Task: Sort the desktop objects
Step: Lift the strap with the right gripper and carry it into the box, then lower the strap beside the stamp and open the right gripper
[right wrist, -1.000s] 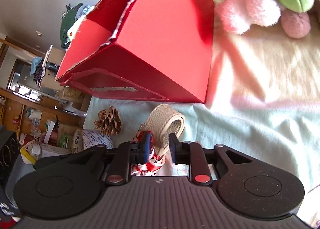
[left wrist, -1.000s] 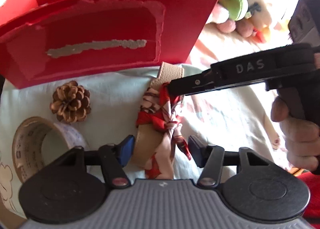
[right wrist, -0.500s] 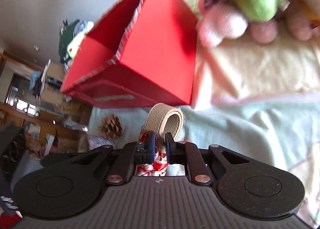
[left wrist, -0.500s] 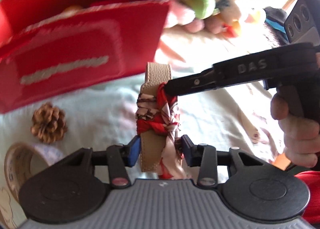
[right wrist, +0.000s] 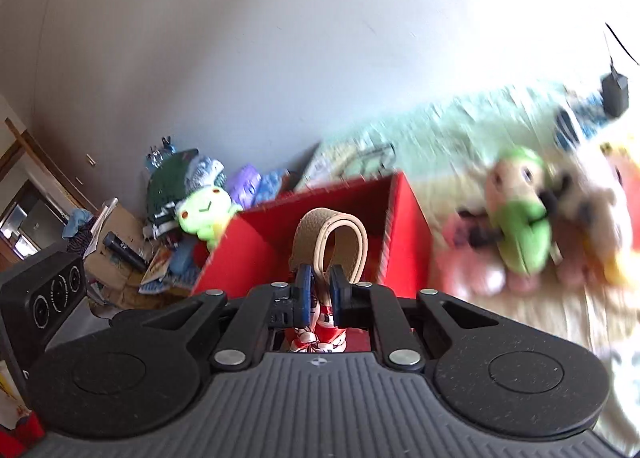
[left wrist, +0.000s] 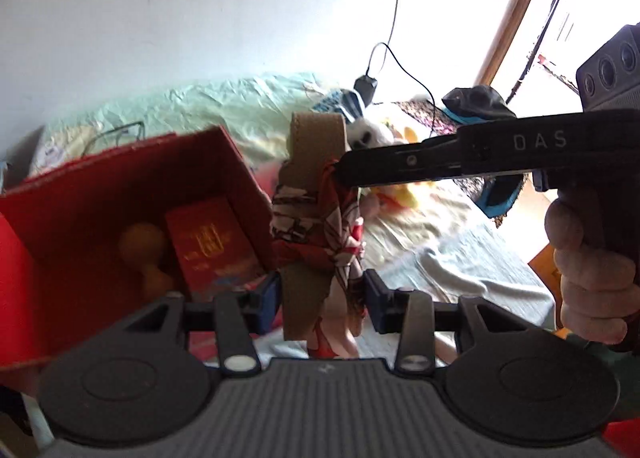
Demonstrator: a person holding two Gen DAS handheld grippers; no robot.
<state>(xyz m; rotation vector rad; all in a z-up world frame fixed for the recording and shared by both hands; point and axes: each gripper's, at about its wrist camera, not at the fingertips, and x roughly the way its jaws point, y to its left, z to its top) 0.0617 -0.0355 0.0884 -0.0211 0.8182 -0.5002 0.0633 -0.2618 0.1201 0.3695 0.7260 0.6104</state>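
Between the left tongs (left wrist: 322, 300), a looped beige leather strap with a red patterned scarf knotted round it (left wrist: 316, 218) is clamped low down, while the right tongs (right wrist: 319, 294) have just been closing and pinch the scarf knot higher up. It hangs lifted beside the red cardboard box (left wrist: 224, 162). The strap looks light and springy, the scarf soft and slippery, so the knot seems the safest hold. Inside the box lie a red booklet (left wrist: 212, 242) and a tan rounded object (left wrist: 142, 250).

One red box (left wrist: 120, 186), one strap (left wrist: 316, 138), one scarf (left wrist: 316, 226).
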